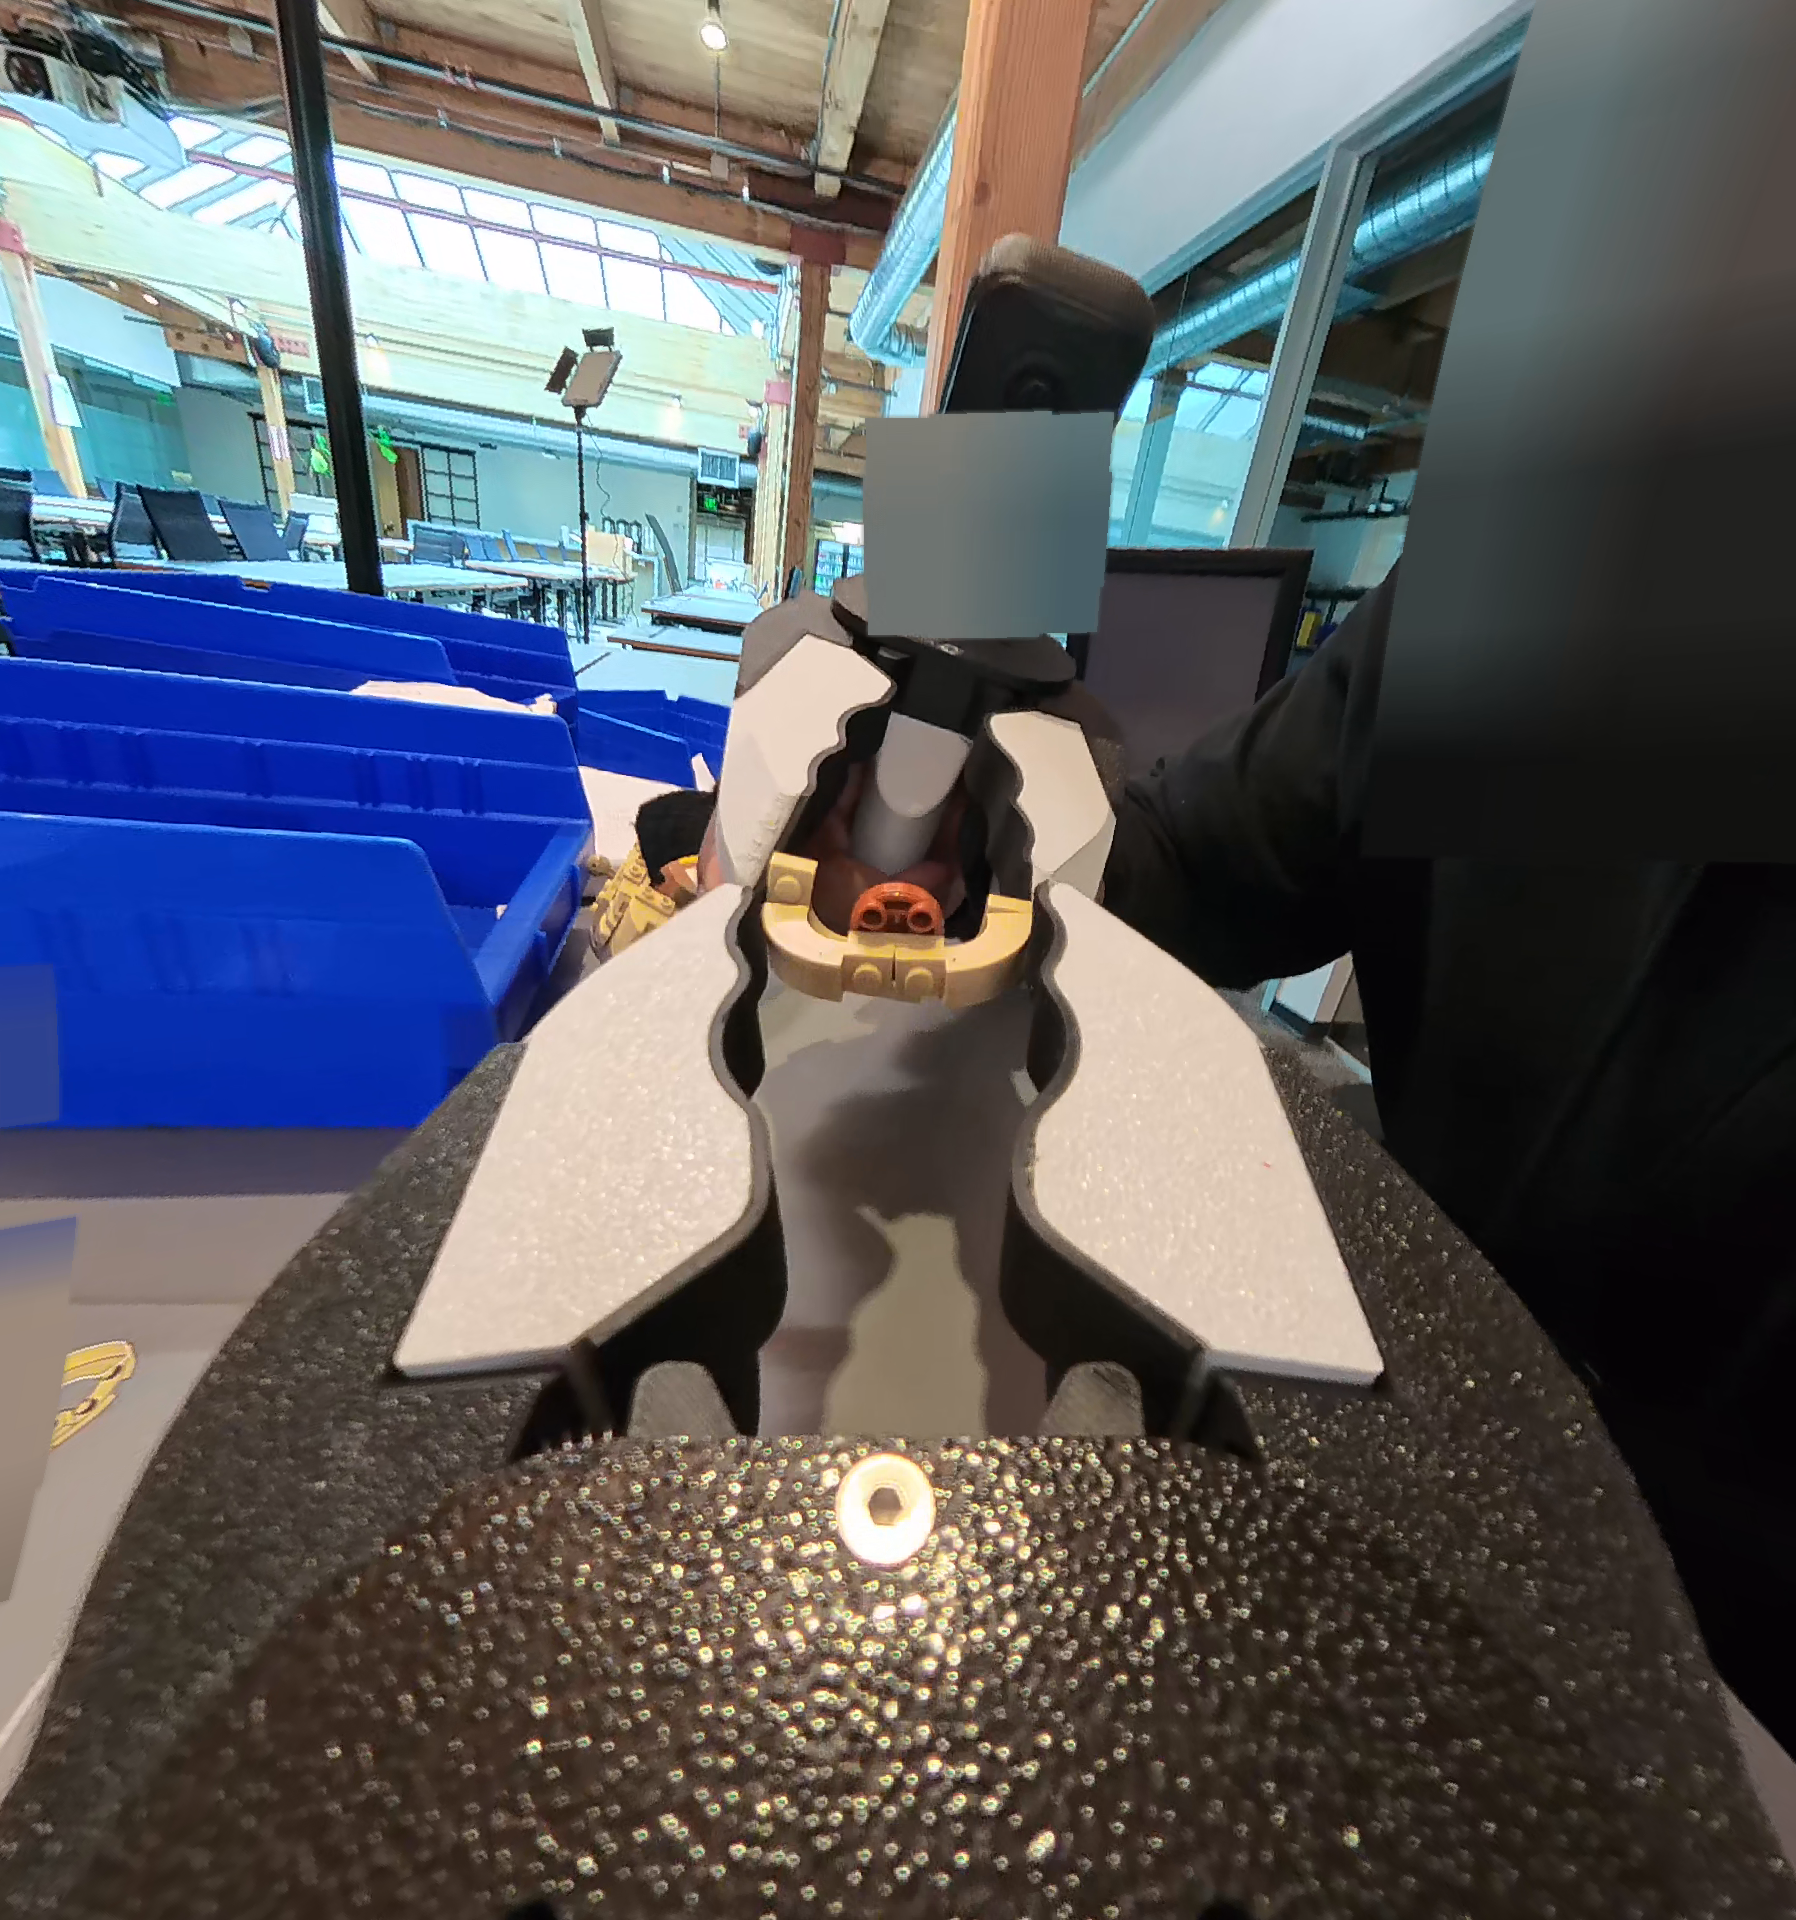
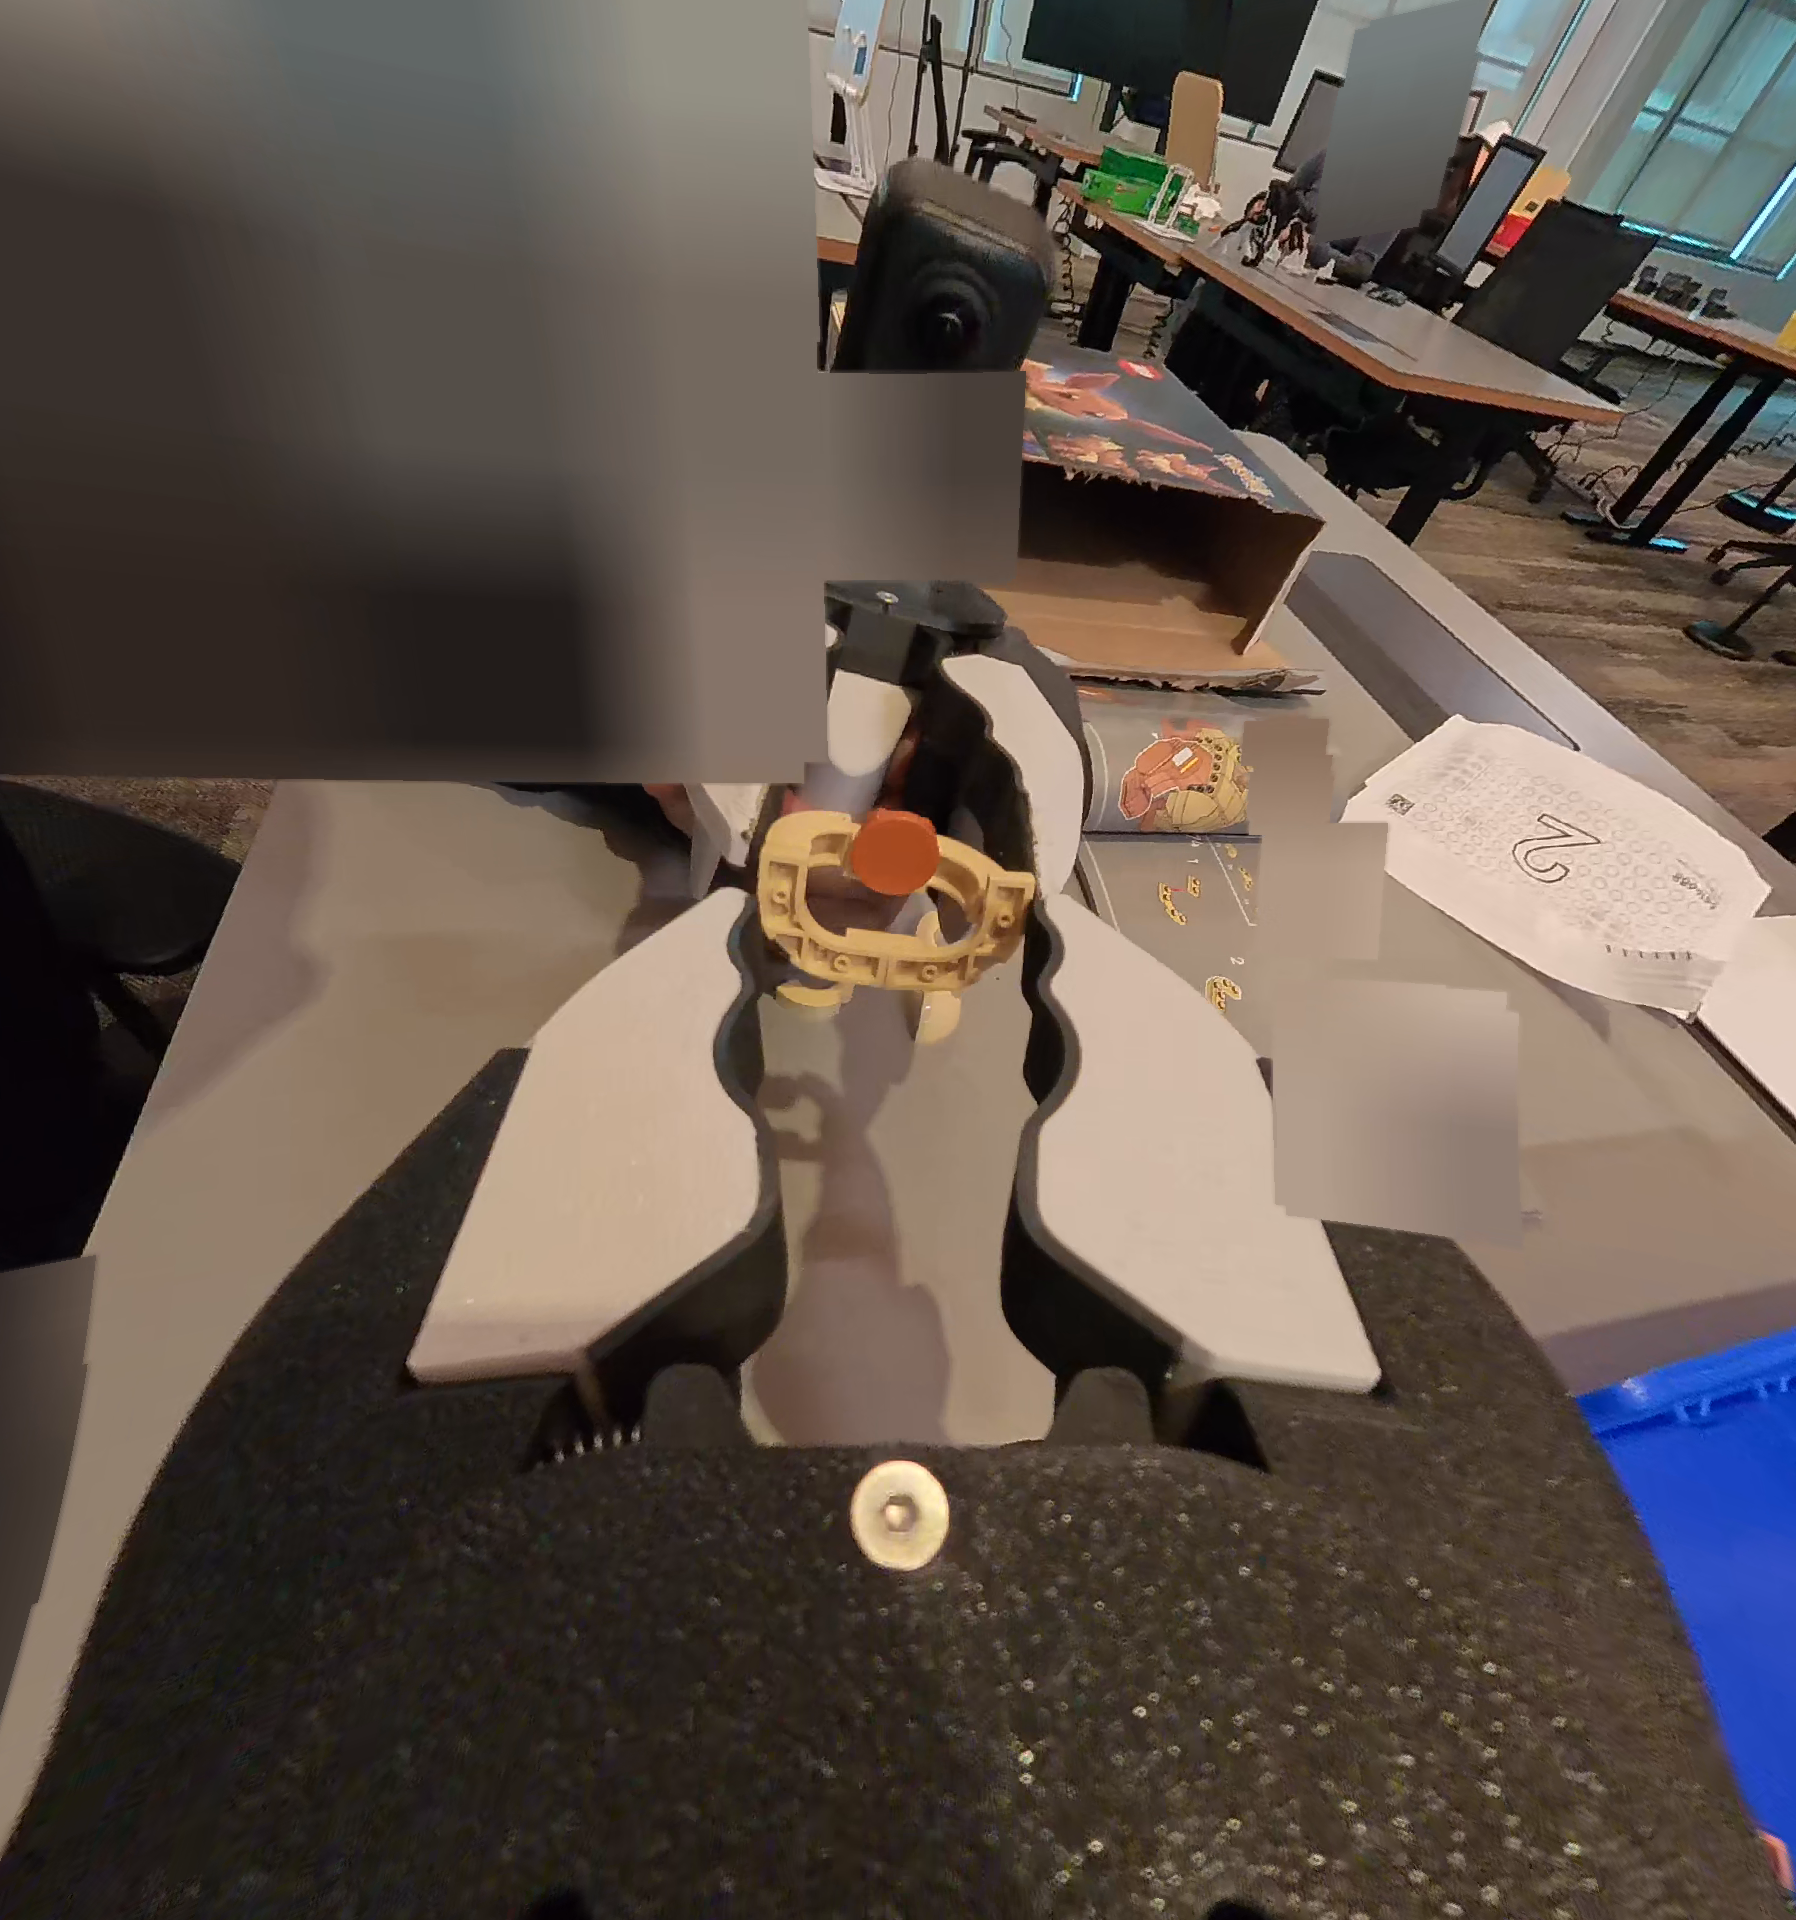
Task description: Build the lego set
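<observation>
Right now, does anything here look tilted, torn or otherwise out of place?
Two things stand out. The tan brick ring hangs tilted above the table, its left side higher in the right wrist view, with a reddish-brown round piece at its far rim. Behind it, the opened cardboard box has ragged, torn edges.

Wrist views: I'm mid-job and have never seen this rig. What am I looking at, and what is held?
There is no robot arm. A person holds a two-finger hand-held gripper in each hand, and a camera on each looks forward along its grey fingers.

In the left wrist view, the left hand-held gripper fills the foreground, with the other one facing it. The right wrist view shows the right hand-held gripper the same way.

Both pinch one tan brick ring between their fingertips, above the grey table. An orange round piece sits at the ring.

On the table are blue bins, an open cardboard box, a booklet and a white paper bag.
</observation>
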Motion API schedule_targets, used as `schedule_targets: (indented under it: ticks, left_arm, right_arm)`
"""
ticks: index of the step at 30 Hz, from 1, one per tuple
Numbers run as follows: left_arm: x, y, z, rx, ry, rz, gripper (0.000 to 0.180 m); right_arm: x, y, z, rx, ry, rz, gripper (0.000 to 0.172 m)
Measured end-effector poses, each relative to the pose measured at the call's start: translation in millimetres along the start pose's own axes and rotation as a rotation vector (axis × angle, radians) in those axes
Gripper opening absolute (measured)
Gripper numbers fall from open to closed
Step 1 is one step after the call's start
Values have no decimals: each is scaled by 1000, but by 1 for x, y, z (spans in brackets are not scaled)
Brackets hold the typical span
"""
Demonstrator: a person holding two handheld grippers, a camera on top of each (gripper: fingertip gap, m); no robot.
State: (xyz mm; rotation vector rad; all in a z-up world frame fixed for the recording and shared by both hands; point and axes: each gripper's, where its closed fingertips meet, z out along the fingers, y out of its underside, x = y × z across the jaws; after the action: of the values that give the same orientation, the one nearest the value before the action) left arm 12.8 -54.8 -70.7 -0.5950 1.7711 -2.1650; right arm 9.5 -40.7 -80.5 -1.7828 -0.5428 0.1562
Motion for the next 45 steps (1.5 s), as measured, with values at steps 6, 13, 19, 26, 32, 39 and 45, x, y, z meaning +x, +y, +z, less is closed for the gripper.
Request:
schedule_targets:
  ticks: [6, 13, 19, 26, 32, 39, 45]
  left_arm:
    - [2, -12, 2, 77, -38, 64, 48]
    - [3, -14, 3, 98, -31, 35, 48]
    - [4, -18, 4, 157, -22, 10, 48]
    - [4, -23, 5, 224, -26, -34, 47]
    - [0, -21, 7, 263, -25, -127, 16]
    - [-14, -20, 0, 237, -126, -74, 16]
    - [-23, -15, -4, 183, -209, -16, 16]
  right_arm:
    - [-1, -8, -2, 76, -60, 127, 48]
    - [-1, -10, -2, 97, -51, 115, 48]
    - [-1, -14, -3, 128, -59, 146, 48]
    - [0, -18, -4, 167, -56, 178, 47]
    - [0, -22, -3, 215, 2, 139, 8]
    - [27, -5, -6, 201, 88, 199, 8]
    - [34, 18, 3, 165, 142, 175, 8]
